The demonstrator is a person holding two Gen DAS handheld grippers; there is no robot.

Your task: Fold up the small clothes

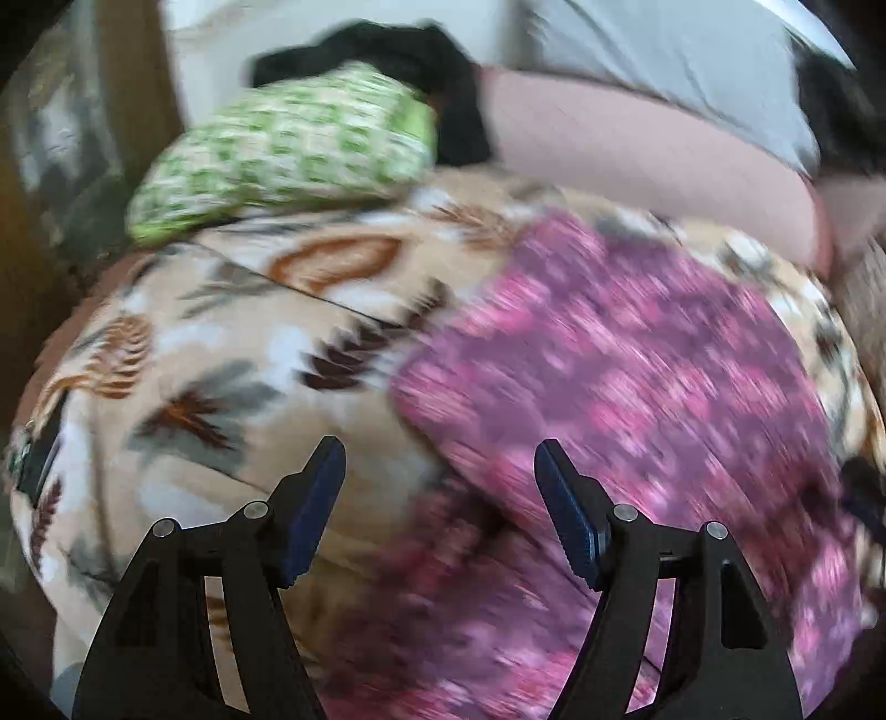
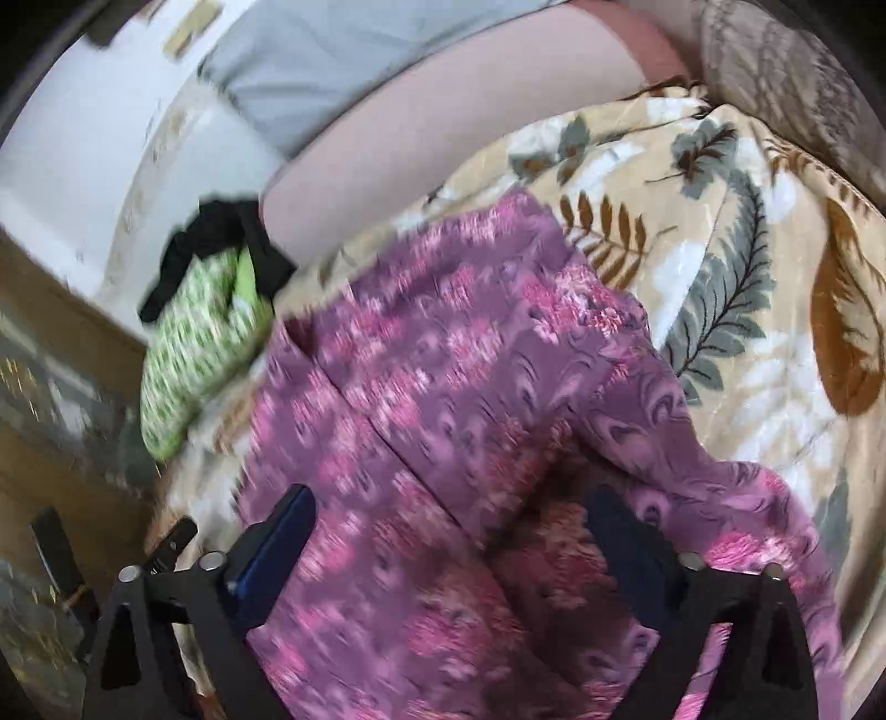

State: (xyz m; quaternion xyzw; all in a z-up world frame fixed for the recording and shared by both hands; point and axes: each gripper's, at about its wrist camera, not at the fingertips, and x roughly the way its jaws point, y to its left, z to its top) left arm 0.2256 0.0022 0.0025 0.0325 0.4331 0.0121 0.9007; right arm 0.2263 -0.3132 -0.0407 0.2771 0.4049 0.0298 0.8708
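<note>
A purple and pink patterned garment (image 1: 620, 360) lies spread on a beige leaf-print blanket (image 1: 232, 354). My left gripper (image 1: 440, 459) is open just above the garment's left edge, holding nothing. In the right wrist view the same garment (image 2: 443, 387) lies rumpled, with a raised fold on its right side. My right gripper (image 2: 448, 509) is open wide over the garment, and its right finger (image 2: 626, 531) sits under or against the raised fold. Both views are blurred by motion.
A green and white patterned cloth bundle (image 1: 282, 149) lies at the blanket's far edge, with a black garment (image 1: 410, 61) behind it. The person's bare leg (image 1: 637, 144) and grey shorts (image 1: 664, 50) are on the right. The blanket (image 2: 747, 266) extends to the right.
</note>
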